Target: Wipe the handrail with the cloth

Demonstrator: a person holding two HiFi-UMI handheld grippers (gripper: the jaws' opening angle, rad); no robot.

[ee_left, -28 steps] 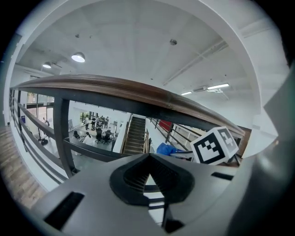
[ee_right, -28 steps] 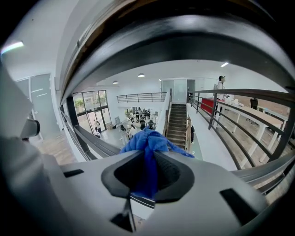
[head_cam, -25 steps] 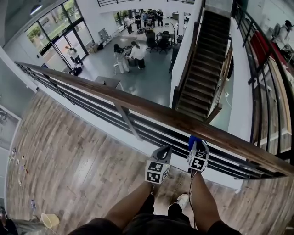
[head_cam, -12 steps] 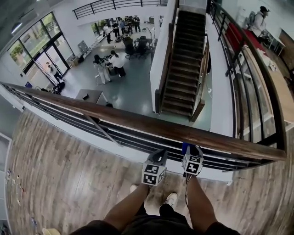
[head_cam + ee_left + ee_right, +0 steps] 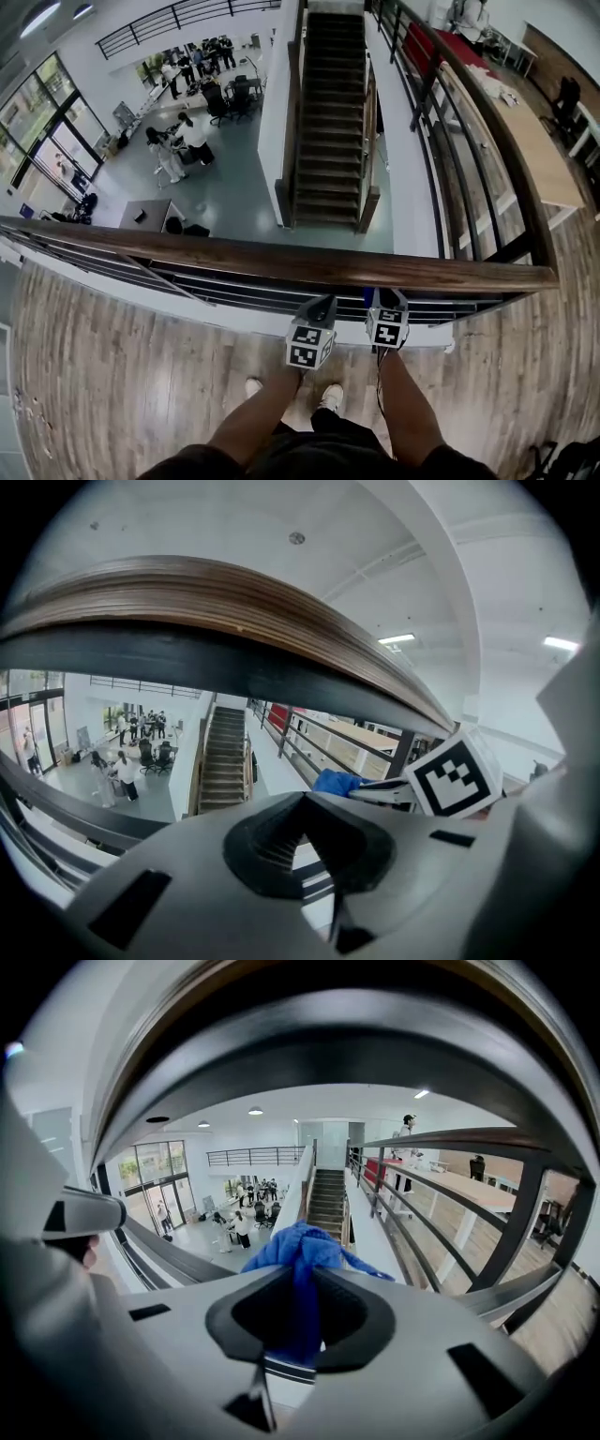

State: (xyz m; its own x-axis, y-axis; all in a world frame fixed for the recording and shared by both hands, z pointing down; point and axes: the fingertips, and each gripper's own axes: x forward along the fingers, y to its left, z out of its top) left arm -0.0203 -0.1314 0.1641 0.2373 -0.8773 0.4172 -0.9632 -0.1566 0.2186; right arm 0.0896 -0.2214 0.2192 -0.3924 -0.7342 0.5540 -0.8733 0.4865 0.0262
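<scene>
Over the last second the view swung: the wooden handrail [image 5: 281, 262], which had run diagonally, now lay almost level across the middle of the frame. Both grippers had shifted from lower right to just below its centre. The right gripper [image 5: 384, 300] had its jaws clamped on the blue cloth [image 5: 300, 1251], which sat close under the rail's dark underside. The cloth did not appear to be pressed on the wood. The left gripper [image 5: 322, 305] hung beside it, jaws together on nothing. Wiping looked not yet started; the cloth would probably have to rise onto the rail's top.
</scene>
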